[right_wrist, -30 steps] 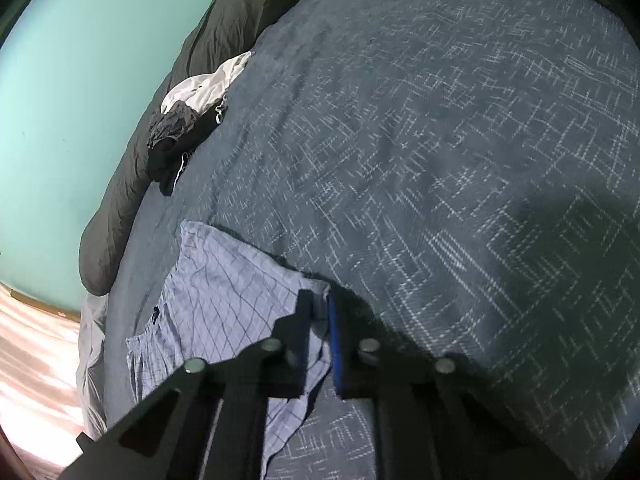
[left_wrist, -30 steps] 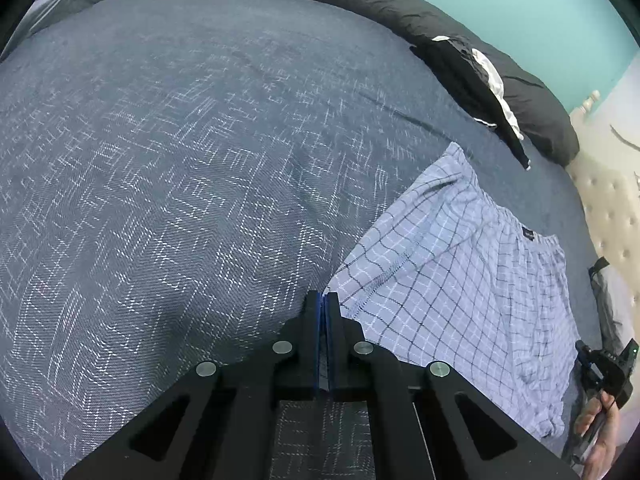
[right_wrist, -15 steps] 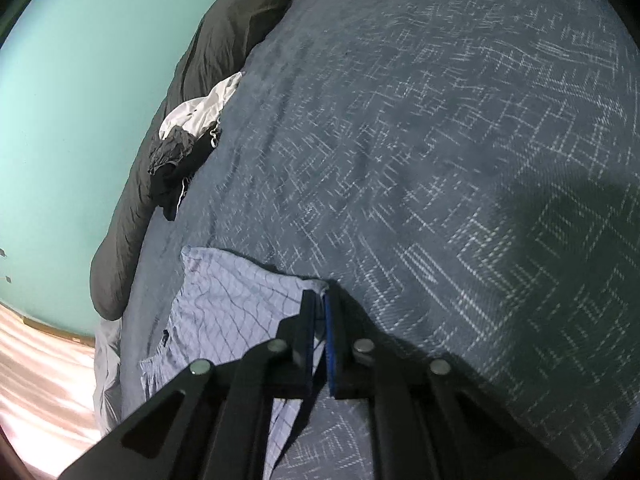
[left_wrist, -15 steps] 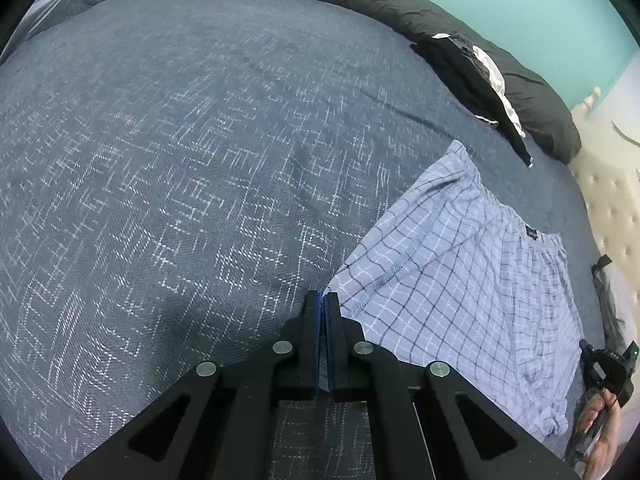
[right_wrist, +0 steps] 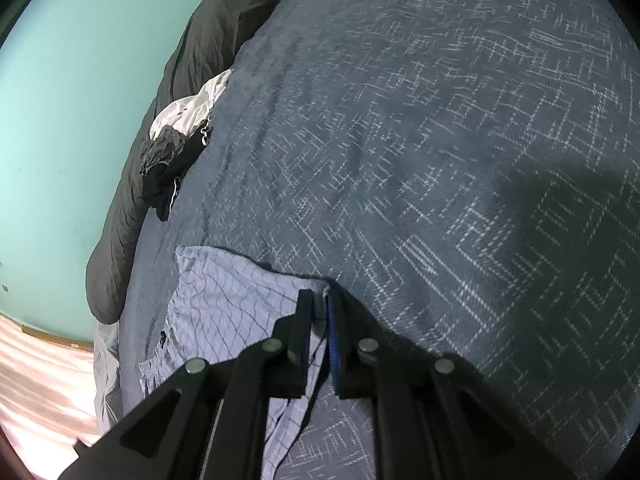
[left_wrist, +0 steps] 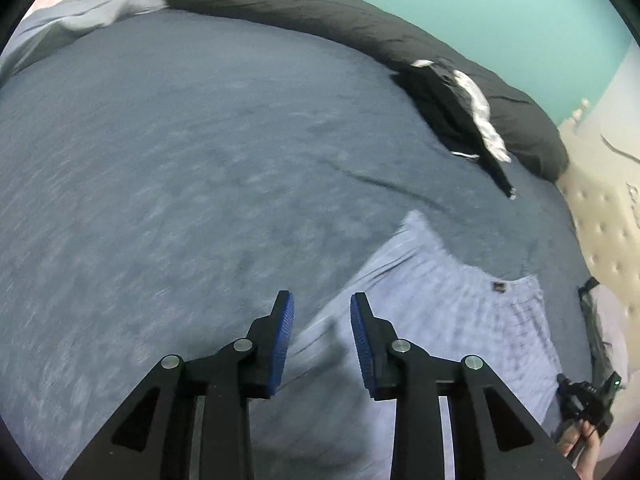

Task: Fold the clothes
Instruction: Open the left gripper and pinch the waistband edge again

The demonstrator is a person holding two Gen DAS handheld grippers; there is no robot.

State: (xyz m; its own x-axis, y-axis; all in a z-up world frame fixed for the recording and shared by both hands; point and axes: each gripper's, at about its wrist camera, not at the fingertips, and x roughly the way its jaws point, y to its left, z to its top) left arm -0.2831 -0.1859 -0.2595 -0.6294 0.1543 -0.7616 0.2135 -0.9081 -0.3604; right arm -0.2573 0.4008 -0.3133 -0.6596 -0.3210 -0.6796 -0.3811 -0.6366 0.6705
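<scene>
The left hand-held gripper has just been opening, nothing between its pads, above the shorts on the bed. The right hand-held gripper pinches a shorts corner. Next: smooth the fold, I think

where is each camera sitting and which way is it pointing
Left wrist: on the left gripper, jaws just opened and empty, looking down over the checked shorts toward the teal wall; a hand shows at lower right.
Right wrist: on the right gripper, shut on the shorts' edge, facing across the bedspread.
Shared: shorts, bedspread, dark clothes pile, teal wall.
</scene>
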